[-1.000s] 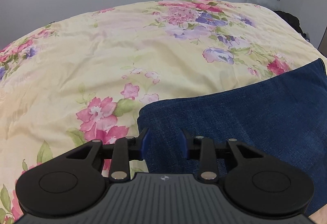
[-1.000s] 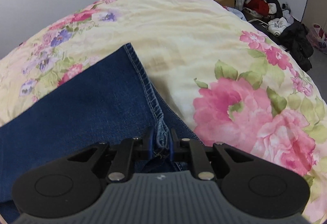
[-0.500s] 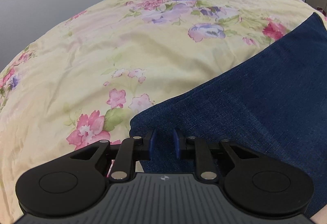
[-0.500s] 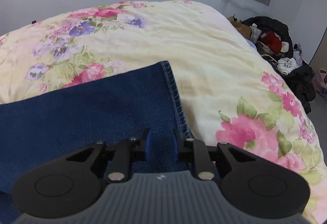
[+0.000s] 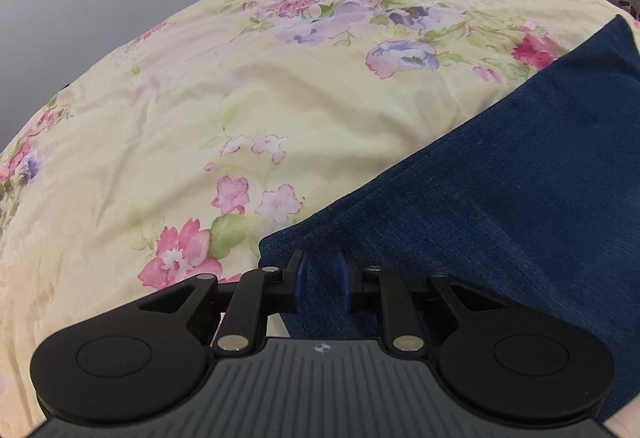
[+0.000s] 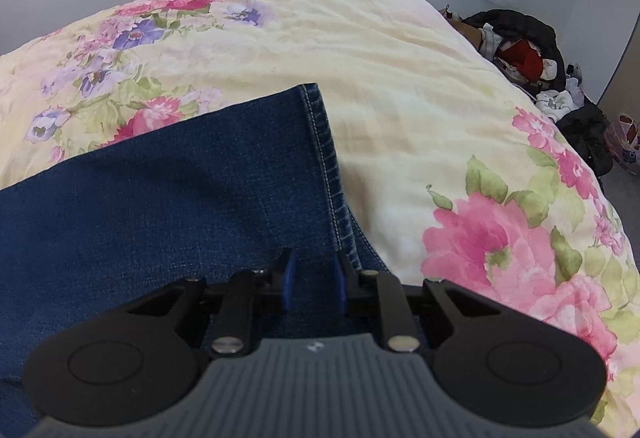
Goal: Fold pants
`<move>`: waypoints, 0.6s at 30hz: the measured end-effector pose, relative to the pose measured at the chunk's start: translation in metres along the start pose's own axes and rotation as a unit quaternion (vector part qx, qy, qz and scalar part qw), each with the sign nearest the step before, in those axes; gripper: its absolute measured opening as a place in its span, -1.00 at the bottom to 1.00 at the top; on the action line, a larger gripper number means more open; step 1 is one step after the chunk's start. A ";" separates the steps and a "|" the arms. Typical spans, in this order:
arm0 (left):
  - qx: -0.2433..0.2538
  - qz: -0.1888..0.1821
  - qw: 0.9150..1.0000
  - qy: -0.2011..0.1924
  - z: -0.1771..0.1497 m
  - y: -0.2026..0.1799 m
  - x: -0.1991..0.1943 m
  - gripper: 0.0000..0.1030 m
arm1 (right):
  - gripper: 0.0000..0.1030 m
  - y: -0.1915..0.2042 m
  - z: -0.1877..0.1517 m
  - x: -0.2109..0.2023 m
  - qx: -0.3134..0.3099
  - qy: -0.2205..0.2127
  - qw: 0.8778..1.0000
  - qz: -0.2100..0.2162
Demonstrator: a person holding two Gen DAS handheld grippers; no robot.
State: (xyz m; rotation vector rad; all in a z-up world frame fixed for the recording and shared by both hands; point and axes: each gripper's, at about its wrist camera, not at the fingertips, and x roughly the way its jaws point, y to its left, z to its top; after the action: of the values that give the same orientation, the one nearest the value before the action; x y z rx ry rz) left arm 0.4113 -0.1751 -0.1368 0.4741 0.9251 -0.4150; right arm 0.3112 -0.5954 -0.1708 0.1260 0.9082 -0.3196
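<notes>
The pants (image 5: 500, 206), of dark blue denim, are judged heavy, fairly stiff yet pliable, not slippery; a hold at the corners of the near edge is advised. They are spread flat on the flowered bedspread (image 5: 248, 110). The left gripper (image 5: 322, 280) is clamped on denim beside the near left corner, the right gripper (image 6: 313, 280) on denim just left of the stitched hem (image 6: 326, 166).

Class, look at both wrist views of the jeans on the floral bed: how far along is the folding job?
Done: the jeans lie flat as one smooth panel on the floral duvet, hem aligned. In hand: the left hand-held gripper has just closed on the folded corner; the right hand-held gripper has denim between its fingers beside the hem. Left: probably carrying these ends over for another fold.
</notes>
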 end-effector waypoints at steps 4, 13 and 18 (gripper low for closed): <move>0.023 -0.036 0.999 -0.008 -0.013 -0.011 -0.036 -0.56 | -0.70 -0.001 -0.003 -0.028 -0.003 -0.035 0.999 0.006; 0.107 -0.079 0.991 0.029 -0.057 -0.061 -0.055 -0.62 | -0.70 -0.005 -0.025 -0.042 -0.028 -0.030 0.999 0.022; 0.094 -0.087 0.990 0.053 -0.068 -0.062 -0.037 -0.65 | -0.71 -0.007 -0.027 -0.031 -0.023 -0.016 0.999 0.022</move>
State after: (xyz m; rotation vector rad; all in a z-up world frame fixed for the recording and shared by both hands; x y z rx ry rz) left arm 0.3140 -0.1839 -0.1537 0.5945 1.0400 -0.6447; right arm 0.2707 -0.5888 -0.1631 0.0980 0.8789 -0.2579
